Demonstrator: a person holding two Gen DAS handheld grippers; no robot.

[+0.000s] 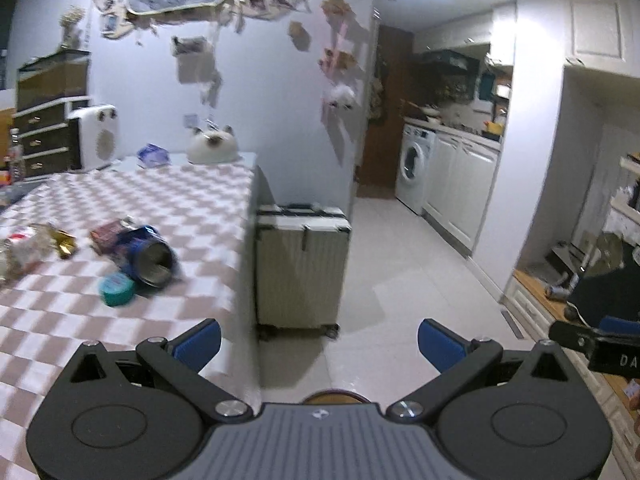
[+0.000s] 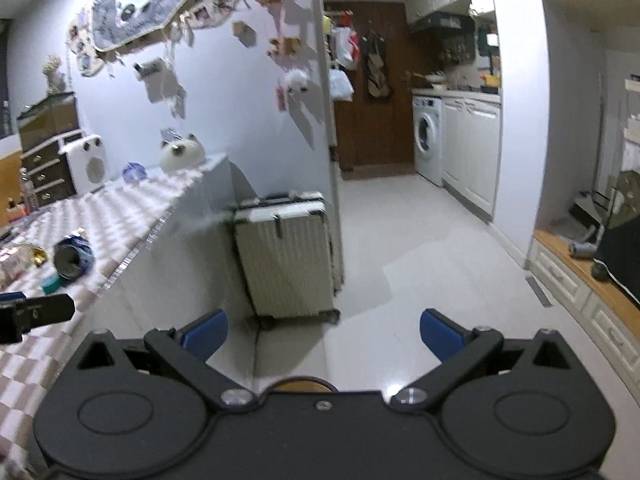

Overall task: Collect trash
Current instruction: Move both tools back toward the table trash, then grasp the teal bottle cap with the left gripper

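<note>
Trash lies on the checkered table: a blue can on its side, a teal lid in front of it, a red wrapper, a gold wrapper and a clear bag at the far left. The can and the lid also show in the right wrist view. My left gripper is open and empty, at the table's right edge. My right gripper is open and empty, over the floor right of the table.
A ribbed suitcase stands on the floor against the table's end. A white cat-shaped object and a blue pack sit at the table's far end. A washing machine and white cabinets line the kitchen. A low wooden counter runs on the right.
</note>
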